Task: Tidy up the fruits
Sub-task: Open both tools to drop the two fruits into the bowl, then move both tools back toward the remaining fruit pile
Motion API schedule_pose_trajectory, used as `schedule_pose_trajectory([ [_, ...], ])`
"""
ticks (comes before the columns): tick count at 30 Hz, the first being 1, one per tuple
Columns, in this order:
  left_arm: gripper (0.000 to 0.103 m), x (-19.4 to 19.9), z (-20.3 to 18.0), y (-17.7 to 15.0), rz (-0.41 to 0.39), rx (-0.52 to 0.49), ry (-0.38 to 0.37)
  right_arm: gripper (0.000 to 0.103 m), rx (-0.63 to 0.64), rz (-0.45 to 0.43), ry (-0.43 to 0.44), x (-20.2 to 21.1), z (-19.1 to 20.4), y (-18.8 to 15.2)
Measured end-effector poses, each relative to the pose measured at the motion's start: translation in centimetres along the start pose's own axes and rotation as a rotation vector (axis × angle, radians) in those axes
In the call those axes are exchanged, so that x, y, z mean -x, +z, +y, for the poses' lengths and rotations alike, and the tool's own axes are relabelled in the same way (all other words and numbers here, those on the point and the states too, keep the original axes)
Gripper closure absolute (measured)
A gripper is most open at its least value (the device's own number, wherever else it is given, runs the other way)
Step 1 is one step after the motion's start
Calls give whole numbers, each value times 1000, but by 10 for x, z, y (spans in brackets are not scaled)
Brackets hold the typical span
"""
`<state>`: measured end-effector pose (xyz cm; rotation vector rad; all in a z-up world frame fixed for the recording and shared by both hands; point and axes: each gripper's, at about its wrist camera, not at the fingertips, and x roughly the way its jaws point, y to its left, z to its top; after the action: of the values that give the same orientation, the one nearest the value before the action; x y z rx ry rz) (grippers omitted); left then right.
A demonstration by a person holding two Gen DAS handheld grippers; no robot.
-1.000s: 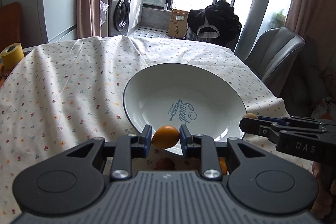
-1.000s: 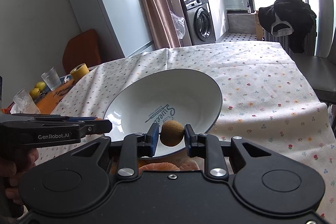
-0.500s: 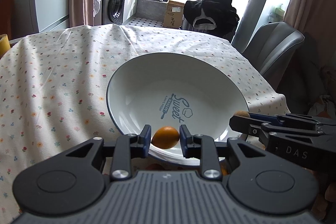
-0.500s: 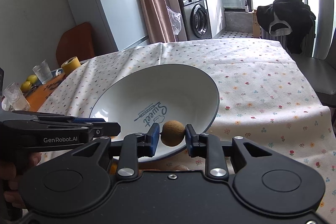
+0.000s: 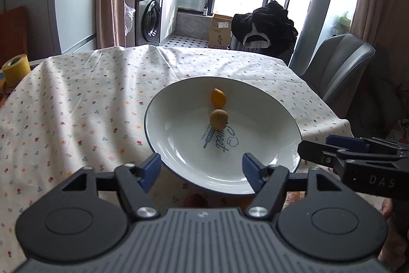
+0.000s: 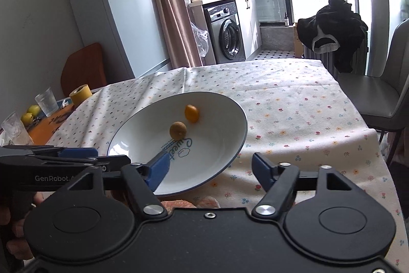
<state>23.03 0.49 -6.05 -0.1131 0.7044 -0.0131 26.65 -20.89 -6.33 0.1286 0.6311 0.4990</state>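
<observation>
Tongs [image 5: 202, 165] agape; glossy round plate [image 5: 281, 114].

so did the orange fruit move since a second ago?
Yes. The orange fruit left the open left gripper and now lies in the plate, beyond the blue "Sweet" print.

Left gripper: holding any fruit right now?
No. The left gripper is open and empty; the orange fruit and brown fruit lie in the bowl.

Home: washing machine [image 5: 150, 18], probably fridge [image 6: 117, 12]
</observation>
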Motion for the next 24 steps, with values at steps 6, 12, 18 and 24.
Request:
schedule_pose_trajectory([
  [6,24,15,2,-6,-22,25,12,0,-23,-33,-13,18,-7,-2],
  [12,21,29,2,-14,-46,60,29,0,-49,-49,-29,29,-11,-6],
  [18,19,42,-2,-20,-76,49,20,0,-110,-54,-42,39,-18,-14],
  [24,18,51,-6,-24,-66,59,-28,0,-102,-66,-58,50,-21,-21],
])
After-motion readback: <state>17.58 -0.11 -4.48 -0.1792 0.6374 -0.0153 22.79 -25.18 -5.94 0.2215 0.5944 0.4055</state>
